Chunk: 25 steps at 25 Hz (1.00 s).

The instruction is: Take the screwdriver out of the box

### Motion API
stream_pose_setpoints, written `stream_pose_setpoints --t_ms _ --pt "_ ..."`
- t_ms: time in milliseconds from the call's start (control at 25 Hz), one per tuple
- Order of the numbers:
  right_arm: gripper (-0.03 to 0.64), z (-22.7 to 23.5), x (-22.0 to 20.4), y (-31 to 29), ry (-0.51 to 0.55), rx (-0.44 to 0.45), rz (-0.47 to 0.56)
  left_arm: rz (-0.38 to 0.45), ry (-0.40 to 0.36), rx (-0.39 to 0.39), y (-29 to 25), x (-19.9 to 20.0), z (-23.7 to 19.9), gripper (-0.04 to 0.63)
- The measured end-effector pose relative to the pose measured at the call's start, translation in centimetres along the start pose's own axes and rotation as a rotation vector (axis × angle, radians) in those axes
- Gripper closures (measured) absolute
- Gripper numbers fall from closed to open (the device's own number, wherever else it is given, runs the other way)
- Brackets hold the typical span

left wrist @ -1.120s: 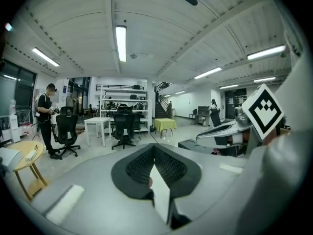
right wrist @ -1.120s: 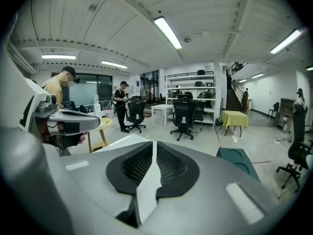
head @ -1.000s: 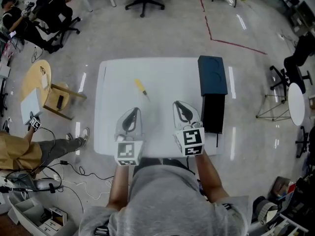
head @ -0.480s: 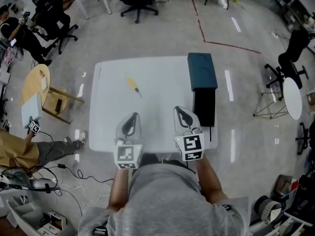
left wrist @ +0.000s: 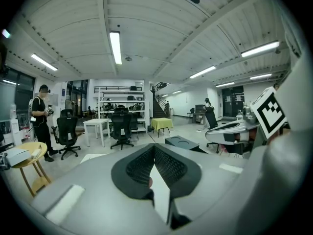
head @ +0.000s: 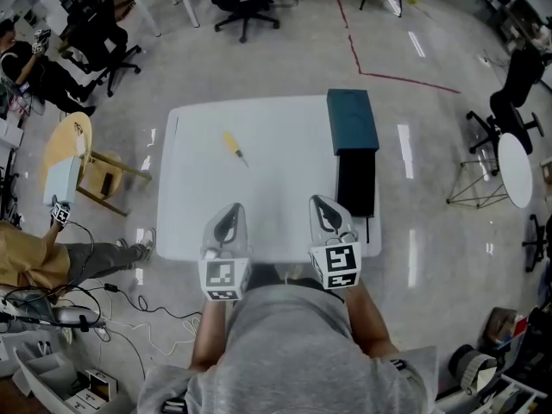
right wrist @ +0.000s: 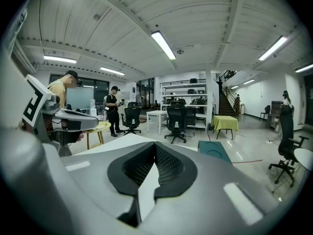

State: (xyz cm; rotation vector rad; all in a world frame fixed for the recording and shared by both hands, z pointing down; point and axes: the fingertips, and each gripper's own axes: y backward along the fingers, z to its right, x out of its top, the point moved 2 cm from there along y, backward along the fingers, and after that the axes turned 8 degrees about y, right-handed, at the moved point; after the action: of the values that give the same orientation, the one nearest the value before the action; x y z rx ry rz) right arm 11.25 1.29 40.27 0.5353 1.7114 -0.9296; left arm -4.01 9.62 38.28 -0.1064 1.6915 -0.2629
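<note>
The screwdriver (head: 235,147) already lies out on the white counter (head: 285,188), well to the left of the box (head: 352,121) and touching nothing else. So the taking-out step looks finished, and this moment reads as the close of the task rather than a grasp.

Both pairs of tongs are on the person's side of the box, over the counter's near edge. The left tongs (head: 228,221) are further from the box and the right tongs (head: 325,215) are just beside its black near section (head: 356,182). Each gripper's own view shows its tongs pressed together with nothing between them.

If anything remains, it is probably only to draw the grippers clear. A further pick would first call for the tongs to spread, then a reach to the left of the box.

The black section of the box is too dark to tell whether it is an open tray or whether anything lies in it. The screwdriver's shaft is thin and its tip cannot be made out. Neither gripper view shows the screwdriver, only the box beyond the tongs. The marker cubes hide the person's hands.
</note>
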Motion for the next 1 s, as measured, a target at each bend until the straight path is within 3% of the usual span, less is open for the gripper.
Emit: stream_pose_setpoints --t_ms 1000 --pt "0.614 0.31 0.24 0.05 -0.014 0.006 0.012 -0.013 -0.01 -0.004 -0.33 -0.03 0.63 0.584"
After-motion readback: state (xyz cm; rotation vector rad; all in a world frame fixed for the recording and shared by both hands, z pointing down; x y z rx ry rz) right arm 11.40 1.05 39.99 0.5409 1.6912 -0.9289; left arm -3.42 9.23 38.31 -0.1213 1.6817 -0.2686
